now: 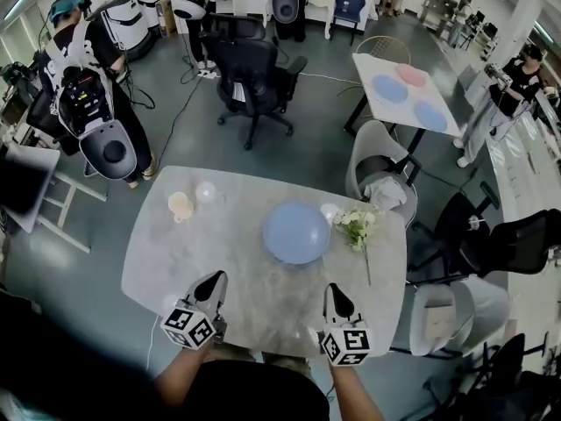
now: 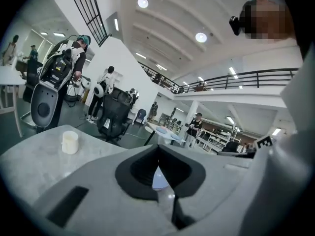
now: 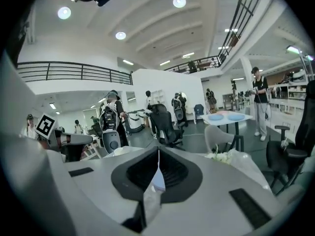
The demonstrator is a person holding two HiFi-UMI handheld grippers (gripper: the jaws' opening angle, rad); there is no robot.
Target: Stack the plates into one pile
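A round blue plate (image 1: 296, 232) lies on the grey marble table (image 1: 237, 279), right of its middle; I cannot tell whether more plates lie under it. Both grippers hover over the table's near edge, short of the plate and apart from it. My left gripper (image 1: 216, 278) is shut with nothing in it, and its jaws meet in a thin line (image 2: 158, 151). My right gripper (image 1: 333, 290) is shut and empty too (image 3: 158, 154). A sliver of the blue plate (image 2: 160, 179) shows through the notch between the left jaws, and likewise (image 3: 158, 181) between the right jaws.
On the table stand a cream cup (image 1: 180, 205), a clear glass (image 1: 206, 191) and a bunch of white flowers (image 1: 356, 226). Office chairs (image 1: 254, 73) and people stand around. A far table (image 1: 405, 90) carries blue and pink plates.
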